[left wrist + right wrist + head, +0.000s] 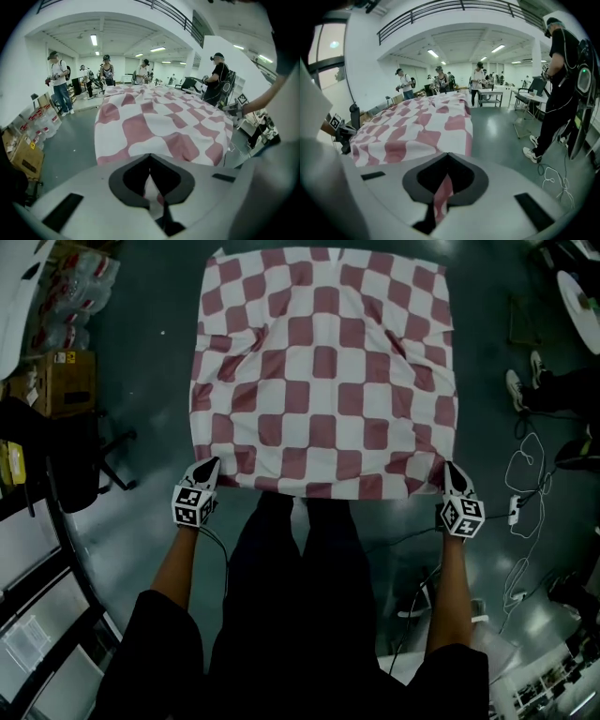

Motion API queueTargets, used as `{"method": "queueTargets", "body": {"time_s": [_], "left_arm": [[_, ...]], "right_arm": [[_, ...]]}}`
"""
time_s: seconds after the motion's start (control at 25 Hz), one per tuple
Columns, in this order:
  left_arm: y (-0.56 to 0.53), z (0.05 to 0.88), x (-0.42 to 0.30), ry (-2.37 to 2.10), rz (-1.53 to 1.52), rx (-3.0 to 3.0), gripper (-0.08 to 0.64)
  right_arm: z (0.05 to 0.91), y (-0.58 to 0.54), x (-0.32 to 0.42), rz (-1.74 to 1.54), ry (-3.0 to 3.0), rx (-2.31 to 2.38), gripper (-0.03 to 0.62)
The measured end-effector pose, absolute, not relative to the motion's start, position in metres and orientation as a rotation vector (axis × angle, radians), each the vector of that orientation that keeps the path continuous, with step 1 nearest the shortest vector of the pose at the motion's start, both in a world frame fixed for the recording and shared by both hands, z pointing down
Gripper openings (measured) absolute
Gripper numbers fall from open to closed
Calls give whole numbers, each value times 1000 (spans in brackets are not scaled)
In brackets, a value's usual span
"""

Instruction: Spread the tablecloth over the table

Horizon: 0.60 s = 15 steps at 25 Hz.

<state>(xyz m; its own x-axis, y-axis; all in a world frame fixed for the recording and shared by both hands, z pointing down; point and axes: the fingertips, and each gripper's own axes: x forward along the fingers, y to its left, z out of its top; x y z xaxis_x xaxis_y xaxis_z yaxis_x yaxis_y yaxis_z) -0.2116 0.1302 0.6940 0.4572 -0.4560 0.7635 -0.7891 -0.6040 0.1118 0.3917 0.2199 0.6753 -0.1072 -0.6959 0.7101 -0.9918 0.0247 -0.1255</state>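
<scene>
Two near corners of the red-and-white checked fabric tablecloth [323, 371] are pinched, one by the left gripper [210, 468], one by the right gripper [451, 472]; it already drapes the whole table, lightly wrinkled, so only a final tug and letting go seem left

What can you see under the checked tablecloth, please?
Nothing directly: the tablecloth covers the top completely and hangs over its edges, so the table is hidden. Only floor shows around it.
</scene>
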Motion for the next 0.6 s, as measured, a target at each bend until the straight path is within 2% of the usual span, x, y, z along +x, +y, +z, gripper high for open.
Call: {"method": "queueTargets", "body": {"time_s": [0.24, 0.6], "left_arm": [[152, 689, -175, -995, 965, 2288, 11], [139, 698, -183, -1134, 1005, 2190, 11]], "right_arm": [[701, 273, 373, 879, -1851, 1575, 15], [689, 257, 437, 811, -1790, 1692, 15]]}}
